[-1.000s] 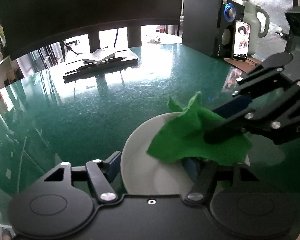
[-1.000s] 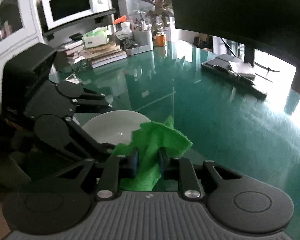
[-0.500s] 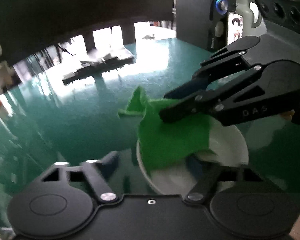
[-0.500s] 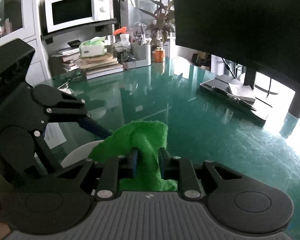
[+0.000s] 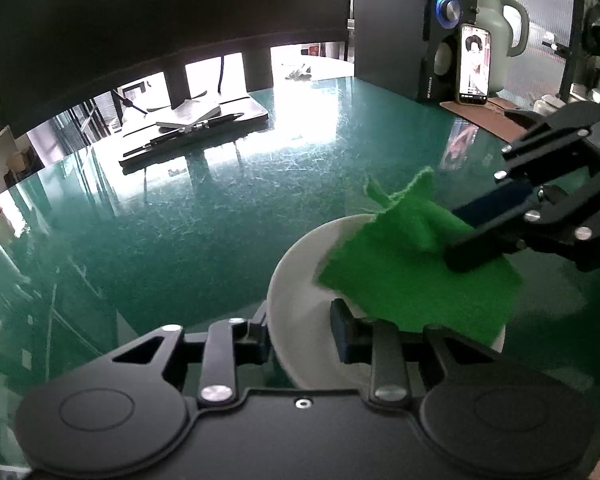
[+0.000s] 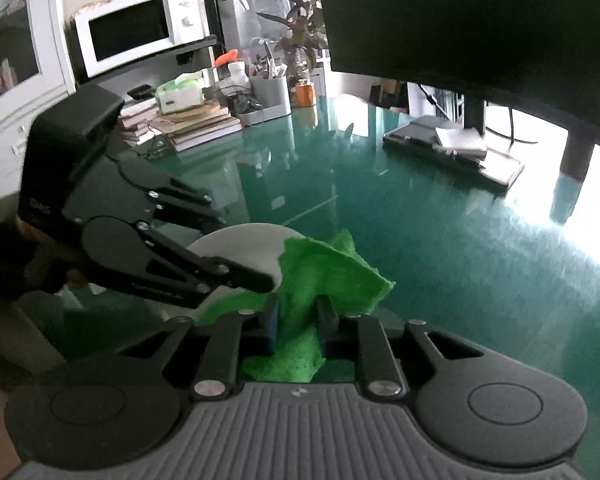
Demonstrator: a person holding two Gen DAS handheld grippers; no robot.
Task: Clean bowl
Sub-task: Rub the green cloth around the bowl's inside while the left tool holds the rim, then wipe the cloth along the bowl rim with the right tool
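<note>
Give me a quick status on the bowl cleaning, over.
Left hand-held gripper clamped on white bowl rim. Right hand-held gripper shut on green cloth, cloth draped over the bowl. Nothing in the way.

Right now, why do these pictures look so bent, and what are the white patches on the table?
Left wrist view: the fisheye lens curves the edges, and window glare whitens the green table. Right wrist view: the same curving, glare at the far right, slight blur; the green cloth stays clear.
</note>
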